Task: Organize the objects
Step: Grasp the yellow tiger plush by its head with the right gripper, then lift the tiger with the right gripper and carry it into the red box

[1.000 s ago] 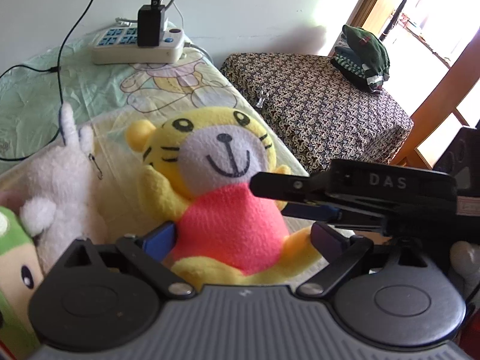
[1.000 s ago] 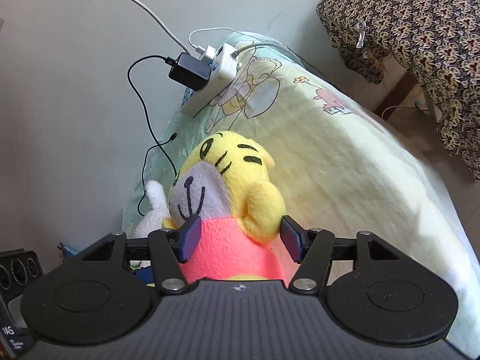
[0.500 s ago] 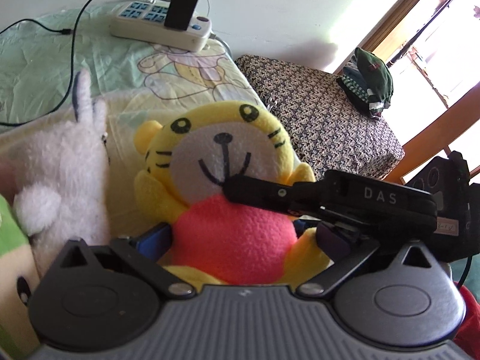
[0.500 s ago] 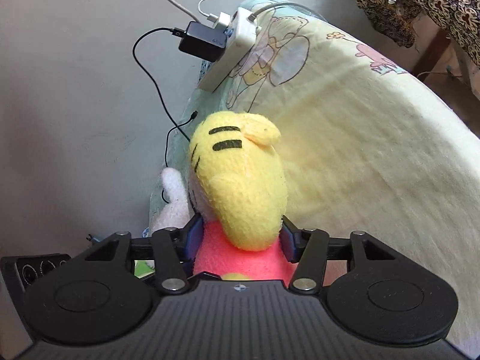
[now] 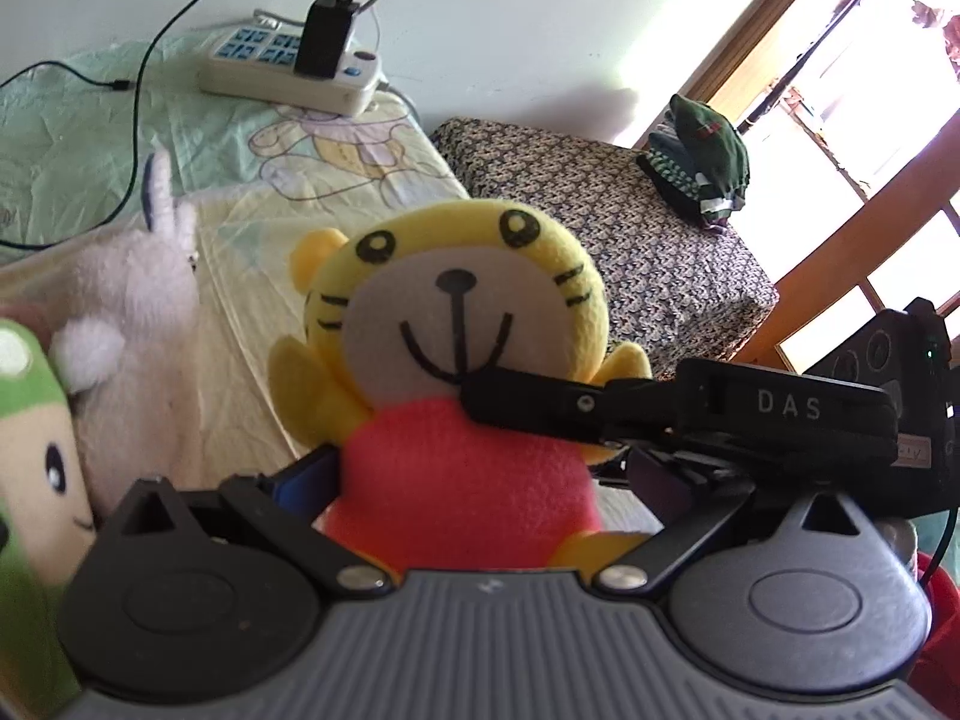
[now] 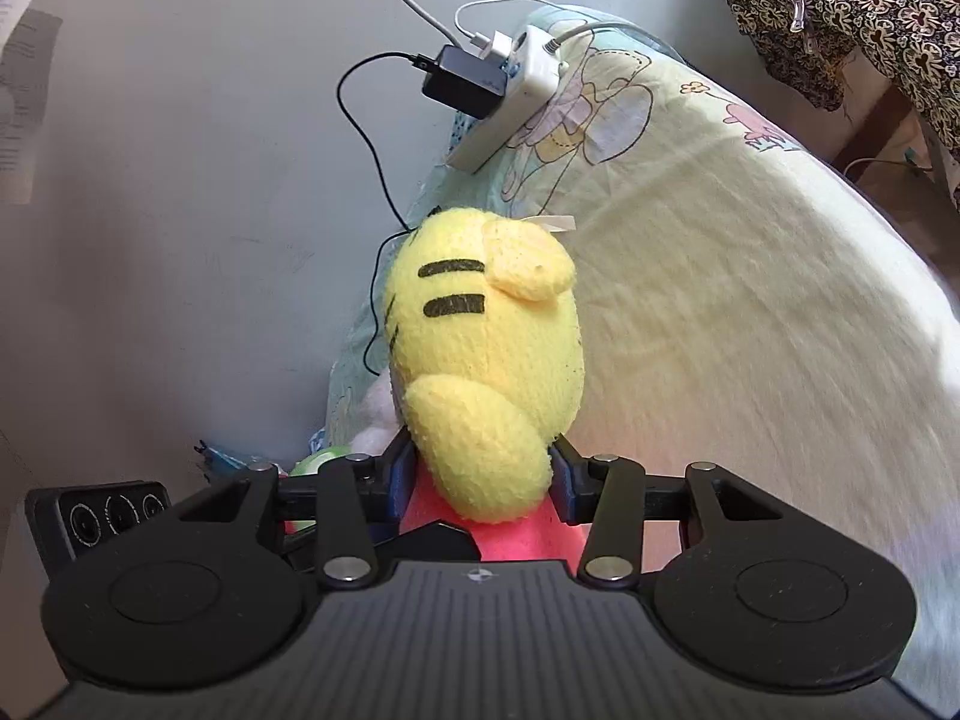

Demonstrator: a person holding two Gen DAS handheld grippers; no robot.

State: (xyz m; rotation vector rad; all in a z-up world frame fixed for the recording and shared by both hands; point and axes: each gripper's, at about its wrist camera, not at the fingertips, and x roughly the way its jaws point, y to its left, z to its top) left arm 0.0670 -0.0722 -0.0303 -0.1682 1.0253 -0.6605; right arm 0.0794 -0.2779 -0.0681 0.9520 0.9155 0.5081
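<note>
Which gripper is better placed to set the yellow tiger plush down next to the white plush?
Probably left. Both grippers clamp the yellow tiger plush, but the left gripper faces the white plush just beside it. The right gripper reaches in from the far side and barely sees it.

The green plush (image 5: 24,480) is cut off by the left edge.

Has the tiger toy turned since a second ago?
Yes. In the right view, the tiger toy then showed its face beside the power strip; now only its side.
</note>
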